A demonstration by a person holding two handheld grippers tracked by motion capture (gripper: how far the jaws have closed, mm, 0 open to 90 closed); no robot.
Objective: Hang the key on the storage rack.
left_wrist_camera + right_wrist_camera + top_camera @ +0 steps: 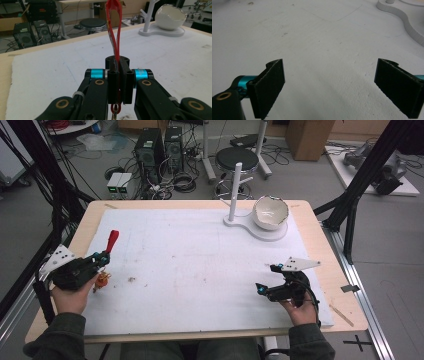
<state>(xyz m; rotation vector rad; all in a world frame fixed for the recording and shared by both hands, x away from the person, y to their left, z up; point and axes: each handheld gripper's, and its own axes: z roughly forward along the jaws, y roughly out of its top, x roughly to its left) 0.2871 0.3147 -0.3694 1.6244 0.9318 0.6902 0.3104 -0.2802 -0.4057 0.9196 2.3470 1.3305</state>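
A red strap (112,240) is pinched upright between the jaws of my left gripper (102,256) at the table's left side. In the left gripper view the red strap (115,51) rises as a narrow loop from my shut left gripper (117,61), and a red ring with a short chain hangs below the jaws. A small orange charm (102,280) dangles under that hand, just above the white mat (200,265). My right gripper (265,278) rests low at the right, open, with nothing between its pads (269,85).
A white stand (235,185) with an upright peg sits at the mat's far right, and a white shell-shaped bowl (270,212) rests on its base. From my left gripper, that bowl (170,16) lies far off to the right. Stools, computers and cables lie beyond the table.
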